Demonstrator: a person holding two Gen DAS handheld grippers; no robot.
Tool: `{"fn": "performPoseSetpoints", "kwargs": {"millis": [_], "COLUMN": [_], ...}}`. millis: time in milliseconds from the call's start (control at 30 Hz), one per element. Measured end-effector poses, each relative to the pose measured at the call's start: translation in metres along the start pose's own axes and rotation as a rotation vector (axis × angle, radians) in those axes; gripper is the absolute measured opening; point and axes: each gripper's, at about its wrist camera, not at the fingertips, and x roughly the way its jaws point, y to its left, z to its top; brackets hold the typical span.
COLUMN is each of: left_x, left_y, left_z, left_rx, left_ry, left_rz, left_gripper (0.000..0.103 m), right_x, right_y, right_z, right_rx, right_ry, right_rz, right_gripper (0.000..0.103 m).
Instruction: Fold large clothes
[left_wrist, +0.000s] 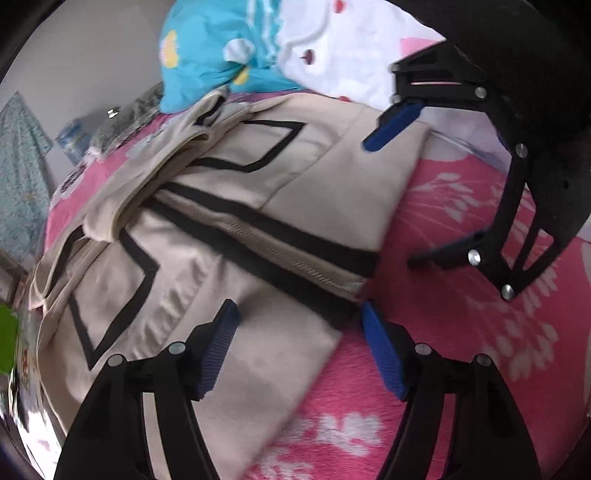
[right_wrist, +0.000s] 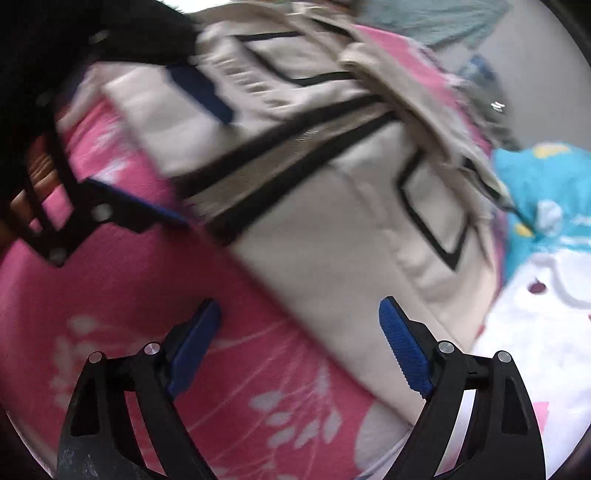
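A beige jacket (left_wrist: 221, 206) with black trim lies partly folded on a pink floral blanket (left_wrist: 461, 314). It also shows in the right wrist view (right_wrist: 332, 240). My left gripper (left_wrist: 299, 325) is open and empty, hovering over the jacket's near hem. My right gripper (right_wrist: 299, 325) is open and empty over the blanket at the jacket's edge. In the left wrist view the right gripper (left_wrist: 391, 199) hangs open over the jacket's right side. In the right wrist view the left gripper (right_wrist: 177, 147) hangs open at the upper left, blurred.
A turquoise and white cartoon pillow (left_wrist: 258, 48) lies past the jacket; it also shows in the right wrist view (right_wrist: 546, 229). A patterned cloth (left_wrist: 18, 177) hangs at the far left. A grey wall (left_wrist: 92, 55) stands behind the bed.
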Motion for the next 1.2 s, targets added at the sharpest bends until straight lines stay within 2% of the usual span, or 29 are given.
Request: {"fn": "performPoseSetpoints", "kwargs": {"millis": [67,133,200,333,400,433,533,567,633,667,733,767,800,833,900,967,1033,1067,1200], "left_x": [-0.006,-0.012,-0.016,-0.023,-0.028,-0.032,-0.045,-0.049,-0.054,-0.056,-0.059,-0.063,-0.067,-0.070,-0.084,-0.092,-0.099,-0.102,-0.106], "left_y": [0.006,0.008,0.013,0.034,0.046,0.054,0.083,0.084,0.081,0.076,0.071,0.069,0.065,0.063,0.064,0.075,0.091,0.100,0.132], "left_z": [-0.005,-0.011,-0.023,-0.053,-0.065,-0.069,-0.087,-0.093,-0.103,-0.107,-0.113,-0.115,-0.114,-0.113,-0.109,-0.105,-0.100,-0.097,-0.088], "left_rx": [-0.014,0.014,0.046,0.038,0.044,0.025,-0.073,-0.084,-0.061,-0.035,-0.036,-0.056,-0.063,-0.066,-0.091,-0.160,-0.238,-0.286,-0.486], "left_ry": [0.006,0.008,0.016,0.055,0.074,0.080,0.097,0.102,0.102,0.100,0.089,0.071,0.054,0.031,-0.061,-0.093,-0.119,-0.128,-0.156], "left_rz": [0.020,0.095,0.197,0.273,0.317,0.318,0.327,0.336,0.379,0.416,0.396,0.376,0.360,0.348,0.311,0.262,0.220,0.202,0.083], "left_gripper": [0.068,0.068,0.068,0.068,0.068,0.068,0.068,0.068,0.067,0.065,0.041,0.033,0.020,0.012,0.008,0.007,0.006,0.005,0.005], "right_x": [0.004,0.010,0.016,0.026,0.033,0.035,0.026,0.020,0.011,0.005,-0.002,-0.005,-0.009,-0.011,-0.014,-0.016,-0.022,-0.023,-0.016], "right_y": [-0.004,-0.005,-0.005,-0.016,-0.034,-0.044,-0.063,-0.066,-0.071,-0.076,-0.083,-0.087,-0.088,-0.090,-0.085,-0.093,-0.106,-0.114,-0.157], "right_z": [-0.002,-0.007,-0.009,-0.014,-0.018,-0.020,-0.021,-0.019,-0.017,-0.016,-0.013,-0.010,-0.008,-0.005,-0.003,0.004,0.005,0.004,0.001], "right_rx": [0.008,-0.016,-0.019,-0.009,0.068,0.120,0.232,0.262,0.300,0.340,0.412,0.449,0.465,0.472,0.463,0.486,0.569,0.630,0.913], "right_ry": [0.015,0.023,0.036,0.071,0.102,0.119,0.090,0.059,0.011,-0.030,-0.079,-0.106,-0.123,-0.145,-0.176,-0.211,-0.245,-0.257,-0.309], "right_rz": [-0.039,-0.153,-0.200,-0.388,-0.448,-0.453,-0.410,-0.405,-0.400,-0.387,-0.353,-0.338,-0.327,-0.311,-0.307,-0.303,-0.285,-0.260,-0.058], "right_gripper": [0.083,0.083,0.083,0.080,0.080,0.073,0.050,0.045,0.027,0.023,0.010,0.008,0.006,0.006,0.005,0.005,0.005,0.005,0.006]}}
